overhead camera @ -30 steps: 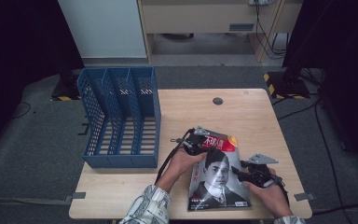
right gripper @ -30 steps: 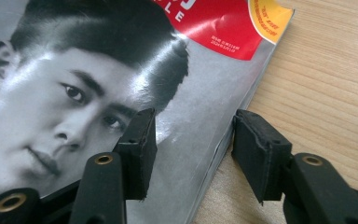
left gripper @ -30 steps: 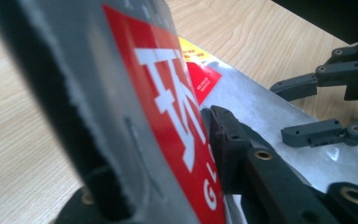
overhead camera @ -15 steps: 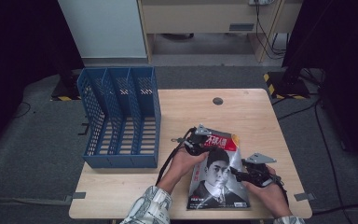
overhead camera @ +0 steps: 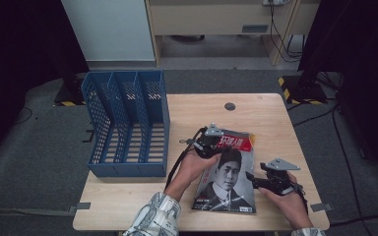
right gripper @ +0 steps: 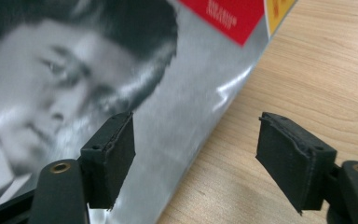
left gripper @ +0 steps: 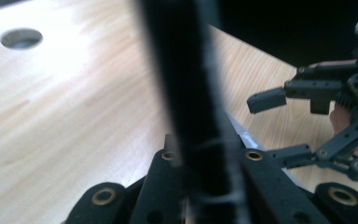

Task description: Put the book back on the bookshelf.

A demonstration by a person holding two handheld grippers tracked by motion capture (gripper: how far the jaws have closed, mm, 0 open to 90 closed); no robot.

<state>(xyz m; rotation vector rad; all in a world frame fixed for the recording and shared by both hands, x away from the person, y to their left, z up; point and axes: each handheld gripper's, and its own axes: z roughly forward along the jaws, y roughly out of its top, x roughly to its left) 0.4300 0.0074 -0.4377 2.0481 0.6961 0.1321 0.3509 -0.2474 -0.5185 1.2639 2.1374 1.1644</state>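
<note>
A magazine (overhead camera: pixel 226 182) with a black-and-white portrait and a red title band lies on the wooden table (overhead camera: pixel 128 196), its near-left side raised. My left gripper (overhead camera: pixel 207 142) is shut on the magazine's upper left edge. In the left gripper view that edge (left gripper: pixel 186 93) runs as a dark band up from between my jaws (left gripper: pixel 209 158). My right gripper (overhead camera: pixel 253 179) sits at the magazine's right edge, open. Its jaws have just been opening, and in the right gripper view the pads (right gripper: pixel 196 158) straddle the cover's edge (right gripper: pixel 121 60) without touching it. The left gripper view also shows the right gripper (left gripper: pixel 272 128) with its jaws apart.
A blue mesh file rack (overhead camera: pixel 128 128) with three slots lies on the table's left side, hanging over the edge. A round cable hole (overhead camera: pixel 230 106) sits near the far edge. Bare wood lies between rack and magazine, and right of the magazine.
My left gripper has risen a little, lifting the magazine's edge with it. The right gripper's jaws have spread wider while the hand has stayed in place.
</note>
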